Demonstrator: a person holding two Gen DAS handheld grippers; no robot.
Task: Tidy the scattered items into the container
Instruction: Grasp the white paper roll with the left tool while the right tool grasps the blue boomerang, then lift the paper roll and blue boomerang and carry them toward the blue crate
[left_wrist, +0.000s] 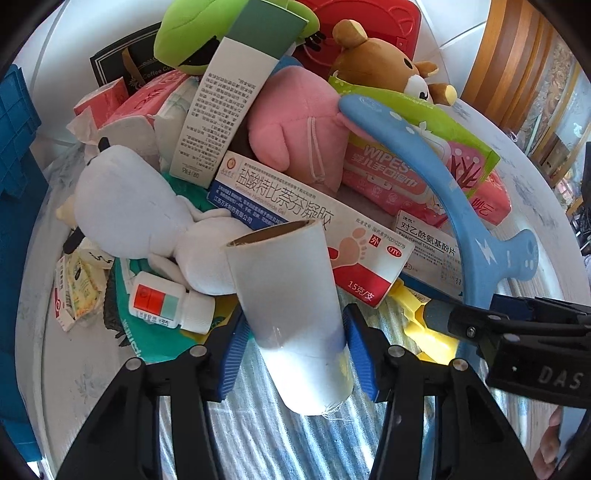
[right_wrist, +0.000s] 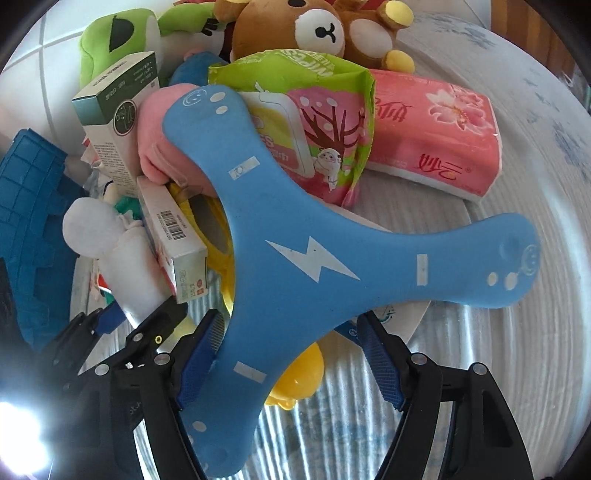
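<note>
A white roll (left_wrist: 291, 295) on a cardboard core stands tilted between the blue pads of my left gripper (left_wrist: 295, 325), which is shut on its lower half. My right gripper (right_wrist: 288, 325) is shut on a flat blue three-armed boomerang (right_wrist: 295, 258) with a white lightning mark. Its left pad lies against one edge and its right fingertip meets the edge at the fork of the arms. In the left wrist view the right gripper (left_wrist: 461, 325) comes in from the right, below the boomerang (left_wrist: 424, 166). The blue crate (left_wrist: 18, 147) (right_wrist: 33, 206) sits at the left.
A pile fills the striped cloth: white plush (left_wrist: 122, 199), pink plush (left_wrist: 295, 125), brown bear (right_wrist: 306, 33), green plush (left_wrist: 184, 37), medicine boxes (left_wrist: 306, 229), pill bottle (left_wrist: 166, 302), wipes pack (right_wrist: 321, 122), pink tissue pack (right_wrist: 436, 129), yellow toy (right_wrist: 295, 376). A person's hand (left_wrist: 550, 443) shows at lower right.
</note>
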